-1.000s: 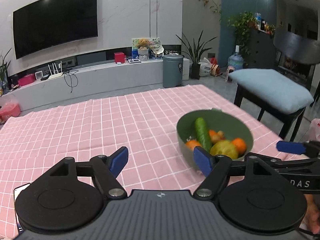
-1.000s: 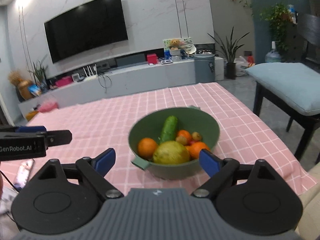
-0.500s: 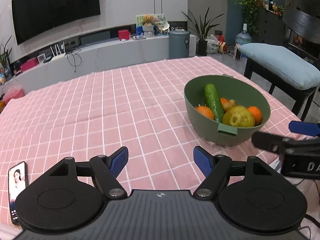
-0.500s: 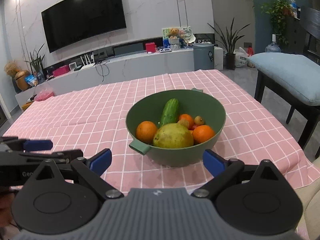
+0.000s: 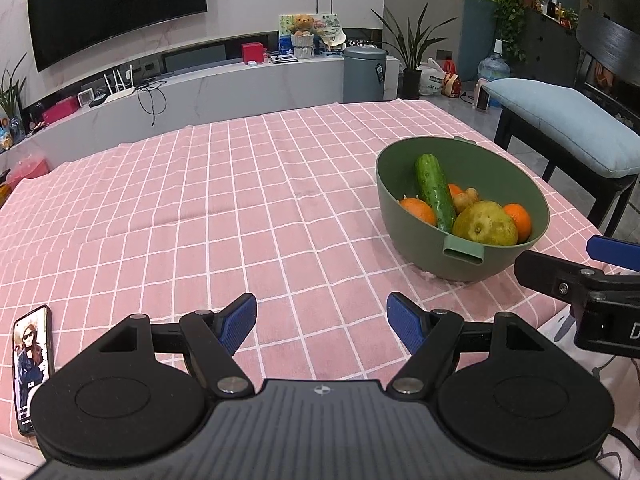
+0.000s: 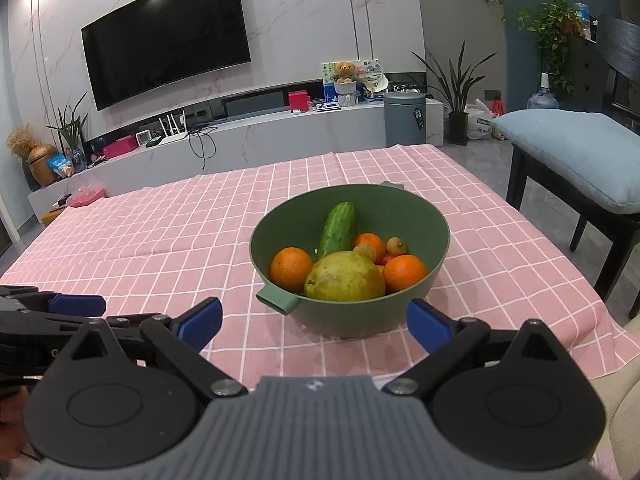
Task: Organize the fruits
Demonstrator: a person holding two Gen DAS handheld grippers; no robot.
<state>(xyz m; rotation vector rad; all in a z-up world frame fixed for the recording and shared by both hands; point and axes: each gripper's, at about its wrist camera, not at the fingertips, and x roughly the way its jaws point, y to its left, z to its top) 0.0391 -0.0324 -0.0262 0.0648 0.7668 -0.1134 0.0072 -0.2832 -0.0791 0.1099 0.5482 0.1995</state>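
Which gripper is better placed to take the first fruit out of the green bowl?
Right: the right gripper, open, faces the green bowl head-on; the bowl lies off to the right of the left gripper.

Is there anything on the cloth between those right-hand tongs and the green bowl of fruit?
No. In the right wrist view, only bare pink checked tablecloth lies between the open right tongs and the green bowl.

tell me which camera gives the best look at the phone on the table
The left wrist view. The phone lies face up at the near left edge of the pink tablecloth, screen lit, its lower end partly hidden behind the left claw. The right wrist view does not show the phone at all.
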